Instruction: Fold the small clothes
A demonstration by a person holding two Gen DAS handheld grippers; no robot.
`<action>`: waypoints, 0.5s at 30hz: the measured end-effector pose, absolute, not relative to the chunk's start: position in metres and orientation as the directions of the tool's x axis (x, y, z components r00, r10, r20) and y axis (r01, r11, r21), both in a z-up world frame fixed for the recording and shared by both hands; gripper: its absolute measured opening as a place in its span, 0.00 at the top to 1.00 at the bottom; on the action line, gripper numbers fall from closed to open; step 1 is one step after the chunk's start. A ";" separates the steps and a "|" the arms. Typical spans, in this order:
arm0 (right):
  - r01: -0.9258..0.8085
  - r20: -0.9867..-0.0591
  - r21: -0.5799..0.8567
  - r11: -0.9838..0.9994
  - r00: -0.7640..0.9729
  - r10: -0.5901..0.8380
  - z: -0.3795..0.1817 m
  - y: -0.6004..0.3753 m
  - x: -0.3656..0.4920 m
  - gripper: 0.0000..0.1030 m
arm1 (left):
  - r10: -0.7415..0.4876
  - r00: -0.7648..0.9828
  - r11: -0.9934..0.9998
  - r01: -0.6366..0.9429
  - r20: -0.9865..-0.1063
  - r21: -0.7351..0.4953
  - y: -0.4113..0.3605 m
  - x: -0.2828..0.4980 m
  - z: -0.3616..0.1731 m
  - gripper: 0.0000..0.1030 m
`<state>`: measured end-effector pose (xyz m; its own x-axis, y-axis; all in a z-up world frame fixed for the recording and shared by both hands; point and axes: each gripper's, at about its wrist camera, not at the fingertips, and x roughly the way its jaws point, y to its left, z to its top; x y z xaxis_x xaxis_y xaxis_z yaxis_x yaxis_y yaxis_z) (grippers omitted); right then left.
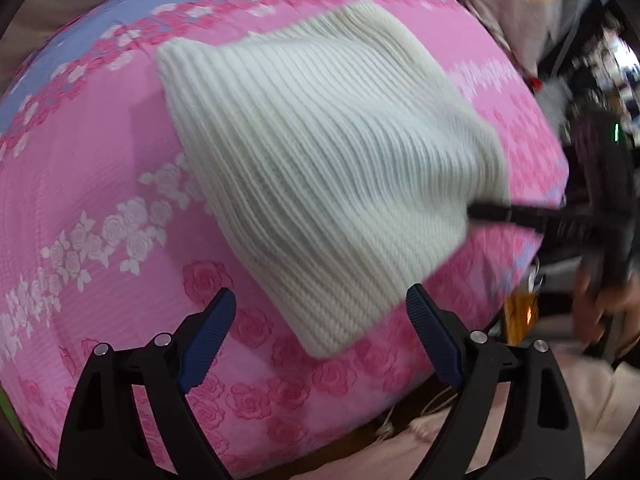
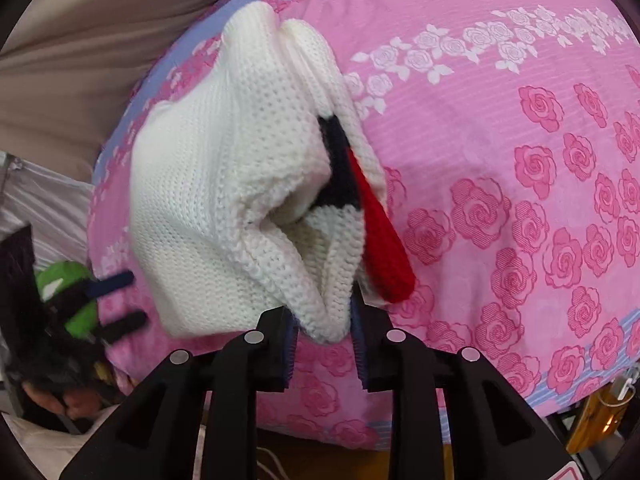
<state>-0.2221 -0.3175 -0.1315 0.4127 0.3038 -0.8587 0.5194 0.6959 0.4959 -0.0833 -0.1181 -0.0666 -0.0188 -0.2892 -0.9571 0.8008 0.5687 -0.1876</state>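
Observation:
A small white knitted garment (image 1: 320, 168) lies folded on the pink rose-print bedspread (image 1: 100, 168). In the right wrist view the garment (image 2: 224, 184) shows a black and red patch (image 2: 372, 216) inside its folds. My right gripper (image 2: 324, 332) is shut on a bunched edge of the garment and lifts it; it also shows at the garment's right corner in the left wrist view (image 1: 492, 214). My left gripper (image 1: 320, 332) is open and empty, its blue-padded fingers (image 1: 208, 340) straddling the garment's near corner just above the bedspread. It also shows in the right wrist view (image 2: 120, 300).
The bedspread (image 2: 520, 160) covers a rounded surface with a blue border strip (image 1: 24, 92). Beige fabric (image 2: 80, 60) lies beyond the far edge. A green object (image 2: 68, 280) sits by the left gripper. Clutter and an amber object (image 1: 520, 312) stand off the right edge.

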 end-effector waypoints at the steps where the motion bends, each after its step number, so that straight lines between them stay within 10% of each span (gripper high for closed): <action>1: 0.518 -0.846 0.518 0.681 0.430 0.315 -0.128 -0.319 -0.221 0.70 | -0.265 -0.026 0.548 0.818 -0.964 -0.173 -0.121 -0.088 -0.074 0.18; 5: 0.502 -0.836 0.525 0.687 0.455 0.307 -0.119 -0.317 -0.219 0.69 | -0.177 -0.049 0.517 0.845 -0.983 -0.135 -0.134 -0.100 -0.100 0.44; 7: 0.480 -0.832 0.527 0.701 0.461 0.310 -0.115 -0.314 -0.222 0.84 | -0.145 -0.053 0.549 0.826 -0.988 -0.125 -0.135 -0.098 -0.110 0.50; 15: 0.552 -0.886 0.459 0.697 0.345 0.310 -0.154 -0.312 -0.236 0.74 | -0.136 -0.038 0.567 0.816 -0.990 -0.109 -0.135 -0.102 -0.113 0.51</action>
